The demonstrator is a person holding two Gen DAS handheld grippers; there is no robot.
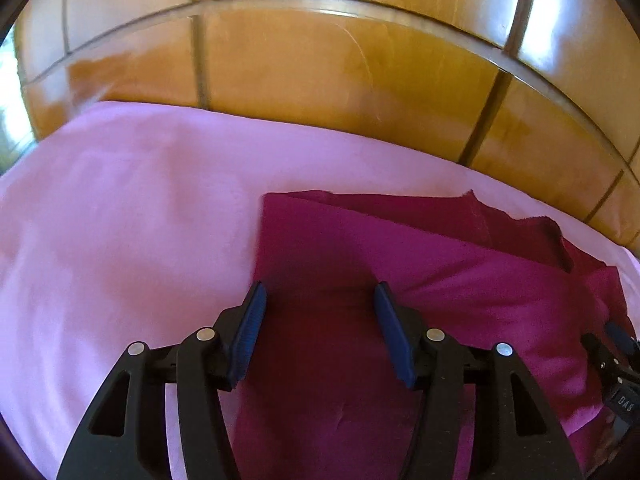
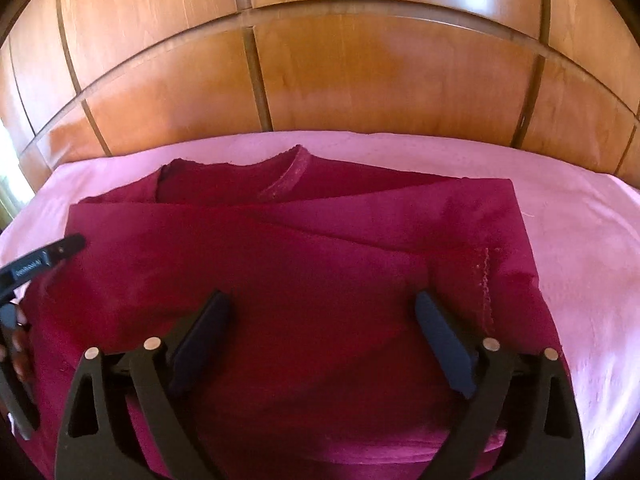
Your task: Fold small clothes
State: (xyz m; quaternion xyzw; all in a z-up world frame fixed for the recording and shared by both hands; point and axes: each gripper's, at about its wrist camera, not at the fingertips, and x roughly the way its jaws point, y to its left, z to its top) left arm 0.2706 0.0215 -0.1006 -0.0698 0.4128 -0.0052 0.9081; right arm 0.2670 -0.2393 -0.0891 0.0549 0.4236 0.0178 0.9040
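A folded magenta shirt [image 2: 304, 264] lies on a pink sheet [image 2: 580, 240] at frame centre, apparently untouched, beneath the left gripper [image 1: 320, 300] and right gripper [image 2: 322, 312], both spread apart.

A pale pink sheet [image 1: 120, 220] [image 2: 580, 248] covers the flat surface, reaching its far edge. Behind it stands a glossy wooden panelled wall [image 1: 320, 72] [image 2: 360, 72], split by dark grooves, with bright glare near the top.
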